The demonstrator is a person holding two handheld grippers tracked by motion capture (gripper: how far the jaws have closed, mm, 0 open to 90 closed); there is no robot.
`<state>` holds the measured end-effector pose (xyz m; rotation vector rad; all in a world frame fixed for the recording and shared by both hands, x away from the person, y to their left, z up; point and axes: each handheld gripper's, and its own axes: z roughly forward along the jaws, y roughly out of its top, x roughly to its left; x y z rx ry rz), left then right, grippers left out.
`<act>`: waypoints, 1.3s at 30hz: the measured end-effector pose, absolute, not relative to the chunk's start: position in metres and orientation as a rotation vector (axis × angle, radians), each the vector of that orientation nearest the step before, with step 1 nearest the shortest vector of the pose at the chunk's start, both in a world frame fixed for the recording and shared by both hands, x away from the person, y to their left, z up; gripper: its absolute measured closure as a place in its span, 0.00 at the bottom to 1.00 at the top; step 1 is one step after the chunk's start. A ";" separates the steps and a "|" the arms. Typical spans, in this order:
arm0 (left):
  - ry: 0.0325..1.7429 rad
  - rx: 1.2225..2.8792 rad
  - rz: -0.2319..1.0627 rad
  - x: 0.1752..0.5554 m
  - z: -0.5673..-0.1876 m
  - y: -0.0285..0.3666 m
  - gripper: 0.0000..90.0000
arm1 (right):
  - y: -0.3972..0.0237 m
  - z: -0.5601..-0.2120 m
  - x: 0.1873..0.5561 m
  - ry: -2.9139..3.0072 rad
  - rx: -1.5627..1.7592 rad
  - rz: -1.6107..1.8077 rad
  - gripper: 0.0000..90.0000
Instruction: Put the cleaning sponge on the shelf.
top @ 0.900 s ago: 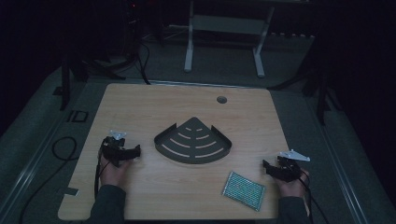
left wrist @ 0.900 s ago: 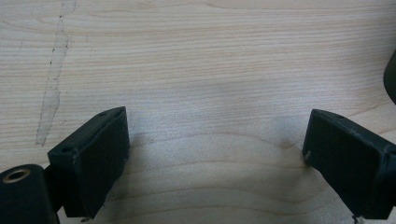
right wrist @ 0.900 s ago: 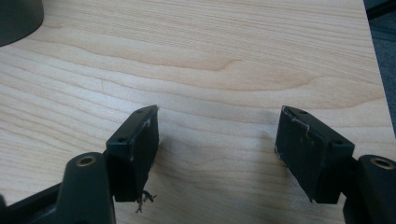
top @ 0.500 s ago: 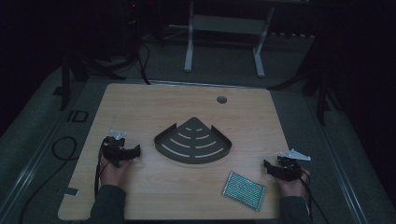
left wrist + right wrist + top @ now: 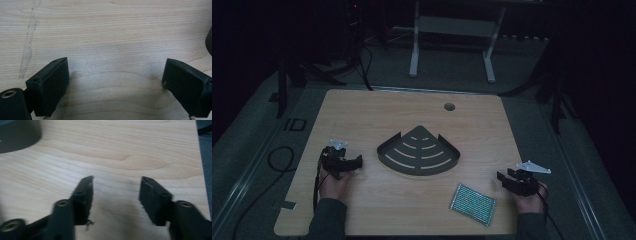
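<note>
High view: dark quarter-round slotted tray (image 5: 419, 152) sits mid-table (image 5: 362, 110), pointed corner away from the person, curved rim toward them. Everything below is placed relative to that tray.

Left tool (image 5: 354, 162) — just off the tray's left corner, resting low at the table, jaws pointing toward the tray, not touching it. Left gripper view: jaws spread wide, only bare wood grain between them; a dark sliver of the tray (image 5: 209, 41) at the right edge.

Right tool (image 5: 503, 179) — beyond the tray's right corner and nearer the person, well apart from it, jaws pointing left. Right gripper view: jaws stand partly apart, nothing between them, just tabletop; the tray (image 5: 18, 133) shows as a dark curved wall at top left.

Small shiny mesh pad (image 5: 472, 204) — lies flat on the table nearer the person than the tray's right corner, between tray and right tool, touching neither.

Round cable hole (image 5: 449, 106) — on the tray's far side, slightly right.
</note>
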<state>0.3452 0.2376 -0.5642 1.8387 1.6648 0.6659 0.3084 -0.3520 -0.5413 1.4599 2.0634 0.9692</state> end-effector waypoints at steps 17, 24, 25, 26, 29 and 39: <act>1.665 1.839 0.666 0.345 -0.564 0.238 0.09 | -0.318 -0.519 0.269 2.270 1.206 0.965 1.00; 1.665 1.839 0.666 0.345 -0.564 0.238 0.09 | -0.302 -0.515 0.253 2.334 1.110 0.967 1.00; 1.665 1.839 0.666 0.345 -0.564 0.238 0.09 | -0.300 -0.515 0.250 2.342 1.100 0.973 1.00; 1.665 1.839 0.666 0.345 -0.564 0.238 0.09 | -0.300 -0.515 0.250 2.342 1.100 0.973 1.00; 1.665 1.839 0.666 0.345 -0.564 0.238 0.09 | -0.291 -0.516 0.243 2.370 1.072 0.992 1.00; 1.663 1.842 0.667 0.345 -0.564 0.237 0.09 | -0.275 -0.529 0.238 2.450 1.023 0.981 1.00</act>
